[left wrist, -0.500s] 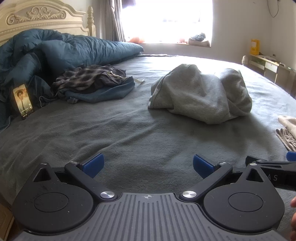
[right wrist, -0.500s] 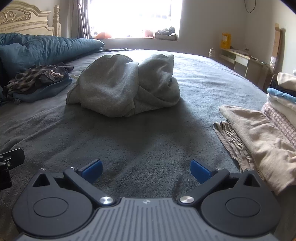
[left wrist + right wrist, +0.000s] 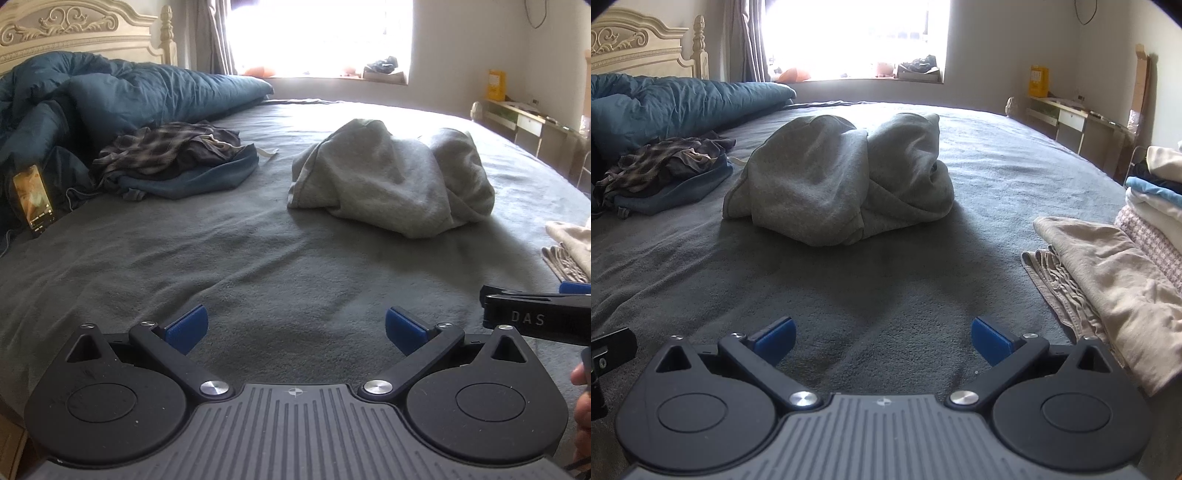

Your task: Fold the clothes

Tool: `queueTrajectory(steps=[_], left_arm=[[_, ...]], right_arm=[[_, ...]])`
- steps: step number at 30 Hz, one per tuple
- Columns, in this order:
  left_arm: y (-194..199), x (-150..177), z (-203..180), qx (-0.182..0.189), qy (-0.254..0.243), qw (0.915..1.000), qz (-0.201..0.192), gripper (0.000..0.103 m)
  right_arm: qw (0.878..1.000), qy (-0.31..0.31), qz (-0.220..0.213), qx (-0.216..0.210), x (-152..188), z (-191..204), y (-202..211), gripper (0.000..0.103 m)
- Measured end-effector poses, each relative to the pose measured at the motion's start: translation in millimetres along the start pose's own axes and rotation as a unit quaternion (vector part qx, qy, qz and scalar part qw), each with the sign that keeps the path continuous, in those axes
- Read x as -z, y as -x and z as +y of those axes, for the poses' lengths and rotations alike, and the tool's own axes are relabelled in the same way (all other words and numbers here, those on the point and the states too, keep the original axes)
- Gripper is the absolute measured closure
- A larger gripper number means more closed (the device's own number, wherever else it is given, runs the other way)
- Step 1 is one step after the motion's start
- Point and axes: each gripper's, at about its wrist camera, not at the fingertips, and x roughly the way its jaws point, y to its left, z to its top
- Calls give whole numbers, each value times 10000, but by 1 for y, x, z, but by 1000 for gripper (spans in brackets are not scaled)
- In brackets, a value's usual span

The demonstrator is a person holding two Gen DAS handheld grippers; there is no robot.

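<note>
A crumpled grey sweatshirt (image 3: 391, 181) (image 3: 838, 181) lies bunched in the middle of the bed's grey sheet (image 3: 258, 266) (image 3: 886, 280). My left gripper (image 3: 295, 328) hovers over the near part of the sheet, well short of the sweatshirt, its blue pads wide apart with nothing between them. My right gripper (image 3: 882, 334) is likewise open and empty, facing the sweatshirt from the near side. Its black body (image 3: 535, 317) shows at the right edge of the left wrist view.
A pile of a plaid shirt and blue garment (image 3: 177, 158) (image 3: 668, 170) lies at the left by a teal duvet (image 3: 110, 96). A phone (image 3: 33, 199) leans there. Folded clothes (image 3: 1108, 280) stack at the right. A desk (image 3: 1071, 118) stands by the far wall.
Both grippers have edged slightly nearer the sweatshirt; it looks a little larger in each view. Jaws stay wide open.
</note>
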Motion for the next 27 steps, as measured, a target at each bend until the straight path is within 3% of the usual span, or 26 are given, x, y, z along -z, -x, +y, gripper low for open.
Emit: queueTrajectory(steps=[7,14,27], left_arm=[[-2,-4,-7,62,-48,9999,99,0],[-3,-4,-15,-237,-190,9995,-24,0],[4,-5,-17,-433,-224,9987,-158,0]], right_arm=[[10000,-53,23,16,-1,-4,-2,0],[10000,-83,14,19,-2,-7,1,0],[10000,-84,-8,-13,-1,-7,8,0]])
